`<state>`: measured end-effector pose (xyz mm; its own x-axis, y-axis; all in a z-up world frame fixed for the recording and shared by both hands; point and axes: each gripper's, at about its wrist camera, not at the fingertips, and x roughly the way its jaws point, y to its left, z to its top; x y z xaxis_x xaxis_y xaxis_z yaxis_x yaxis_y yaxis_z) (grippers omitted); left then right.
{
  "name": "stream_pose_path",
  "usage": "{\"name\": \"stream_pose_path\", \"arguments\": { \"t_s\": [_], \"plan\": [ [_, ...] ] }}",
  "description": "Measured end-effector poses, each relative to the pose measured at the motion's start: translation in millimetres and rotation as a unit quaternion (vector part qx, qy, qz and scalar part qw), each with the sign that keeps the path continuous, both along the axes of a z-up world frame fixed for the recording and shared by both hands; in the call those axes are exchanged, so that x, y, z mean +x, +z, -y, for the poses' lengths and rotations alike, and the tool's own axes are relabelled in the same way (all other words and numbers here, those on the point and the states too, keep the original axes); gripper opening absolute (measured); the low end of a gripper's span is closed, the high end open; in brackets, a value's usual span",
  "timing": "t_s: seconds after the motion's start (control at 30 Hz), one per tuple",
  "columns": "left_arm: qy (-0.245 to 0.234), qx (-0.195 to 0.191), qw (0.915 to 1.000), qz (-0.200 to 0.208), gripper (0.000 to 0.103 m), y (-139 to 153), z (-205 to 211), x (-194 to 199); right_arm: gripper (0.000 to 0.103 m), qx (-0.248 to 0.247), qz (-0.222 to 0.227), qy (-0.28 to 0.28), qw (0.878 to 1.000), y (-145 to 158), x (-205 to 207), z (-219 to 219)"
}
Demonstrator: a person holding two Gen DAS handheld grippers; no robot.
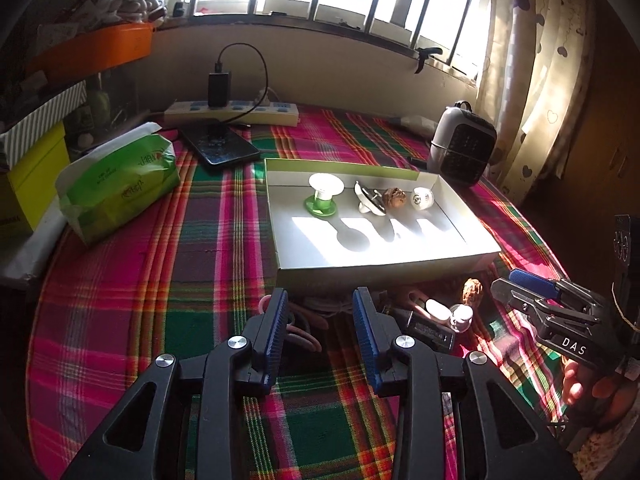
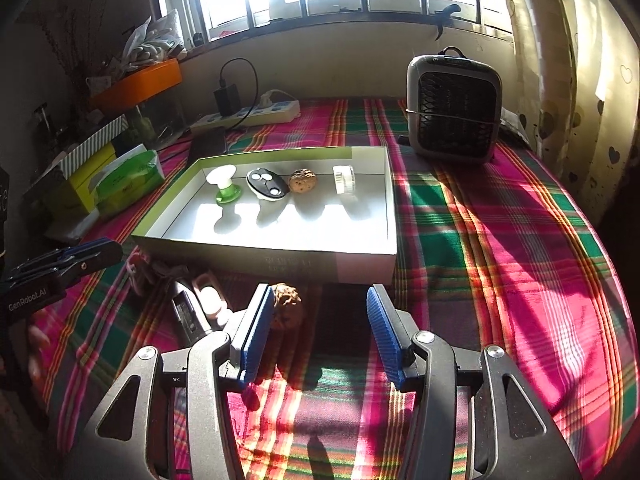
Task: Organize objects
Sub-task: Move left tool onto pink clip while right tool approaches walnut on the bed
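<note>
Four bits already sit lined up along the far side of the shallow white cardboard box (image 2: pixel 360 258). Still left near it: a wrinkled brown walnut (image 2: pixel 286 306) and some clutter. Both my fingers are open, empty.

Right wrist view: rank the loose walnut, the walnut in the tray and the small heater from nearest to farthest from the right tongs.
1. Loose walnut, on the cloth by the right tongs' left pad.
2. Walnut in the tray, back row.
3. Small heater, far right near the curtain.
</note>
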<state>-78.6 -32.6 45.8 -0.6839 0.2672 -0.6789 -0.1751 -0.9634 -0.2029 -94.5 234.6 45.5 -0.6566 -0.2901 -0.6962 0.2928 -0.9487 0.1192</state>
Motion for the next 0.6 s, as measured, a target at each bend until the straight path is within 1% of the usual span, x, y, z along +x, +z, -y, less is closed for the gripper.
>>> {"name": "stream_pose_path", "arguments": {
  "t_s": [0.03,0.23,0.53,0.6],
  "plan": [
    [0.001,0.002,1.0,0.002,0.037,-2,2,1,0.05,-0.002,0.003,-0.001,1.0,-2,0,0],
    [0.006,0.011,0.9997,0.021,0.037,-17,11,5,0.05,-0.009,0.015,0.004,1.0,-8,-1,2],
    [0.015,0.027,0.9986,0.044,0.038,-27,14,-13,0.05,-0.014,0.026,0.006,1.0,-13,-6,4],
    [0.022,0.024,0.9983,0.049,0.038,-28,13,-17,0.05,-0.015,0.027,0.007,0.999,-13,-7,5]
  ]
}}
